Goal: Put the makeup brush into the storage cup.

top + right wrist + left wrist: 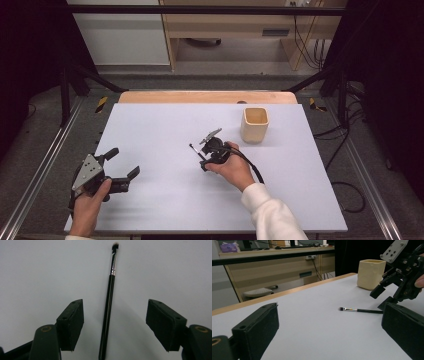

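A thin black brush [194, 149] with a silver ferrule lies flat on the white table [150, 125]. My right gripper [202, 158] points down over its handle, held by a hand in a white sleeve. In the right gripper view the brush [110, 300] runs up between the two pads, with a gap on each side, so my right gripper [116, 323] is open. My left gripper [124, 162] rests at the table's front left, open and empty. In the left gripper view the brush [359, 310] lies ahead of my left gripper [329, 325], with my right gripper [380, 299] at its handle end.
A beige cup [254, 125] stands upright behind and to the right of the right hand, also seen as the cup [371, 273] in the left gripper view. A black cable [252, 167] trails from the right gripper. The table's wooden far edge [200, 96] lies beyond.
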`<state>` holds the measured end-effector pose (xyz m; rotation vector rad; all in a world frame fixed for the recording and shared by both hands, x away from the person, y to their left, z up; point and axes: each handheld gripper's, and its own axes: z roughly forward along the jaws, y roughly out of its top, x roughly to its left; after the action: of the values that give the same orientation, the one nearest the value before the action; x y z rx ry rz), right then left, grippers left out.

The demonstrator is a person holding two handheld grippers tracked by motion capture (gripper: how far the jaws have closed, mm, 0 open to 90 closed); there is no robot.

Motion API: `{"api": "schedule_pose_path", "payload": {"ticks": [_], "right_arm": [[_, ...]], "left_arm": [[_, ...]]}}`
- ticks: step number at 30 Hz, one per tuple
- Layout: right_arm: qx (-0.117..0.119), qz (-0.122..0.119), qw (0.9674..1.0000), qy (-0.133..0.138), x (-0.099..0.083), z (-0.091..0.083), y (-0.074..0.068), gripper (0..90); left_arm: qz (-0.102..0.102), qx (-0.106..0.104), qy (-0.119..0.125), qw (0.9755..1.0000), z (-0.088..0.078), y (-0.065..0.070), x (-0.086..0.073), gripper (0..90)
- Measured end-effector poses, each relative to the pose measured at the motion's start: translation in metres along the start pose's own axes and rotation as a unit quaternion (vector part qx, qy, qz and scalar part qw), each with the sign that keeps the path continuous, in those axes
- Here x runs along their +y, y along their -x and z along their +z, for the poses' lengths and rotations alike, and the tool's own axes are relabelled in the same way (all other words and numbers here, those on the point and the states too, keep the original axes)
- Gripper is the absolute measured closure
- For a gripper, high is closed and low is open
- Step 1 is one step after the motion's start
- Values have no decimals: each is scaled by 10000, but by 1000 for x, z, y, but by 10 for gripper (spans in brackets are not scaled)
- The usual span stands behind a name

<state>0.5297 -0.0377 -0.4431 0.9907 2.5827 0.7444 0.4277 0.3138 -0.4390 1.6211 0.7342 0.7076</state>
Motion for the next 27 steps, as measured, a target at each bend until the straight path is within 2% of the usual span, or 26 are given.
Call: {"api": "schedule_pose_path", "payload": {"ticks": [21,25,27], "right_arm": [[-13,12,10000,-45,1,2,0,396],[20,-15,10000,-86,0,4,-1,452],[64,-67,9999,-89,0,5,-2,524]], "left_arm": [[12,-17,-33,10000,1,1,0,9],[14,-12,-43,10000,1,1,-1,9],[17,-15,-46,10000,1,1,-1,10]]}}
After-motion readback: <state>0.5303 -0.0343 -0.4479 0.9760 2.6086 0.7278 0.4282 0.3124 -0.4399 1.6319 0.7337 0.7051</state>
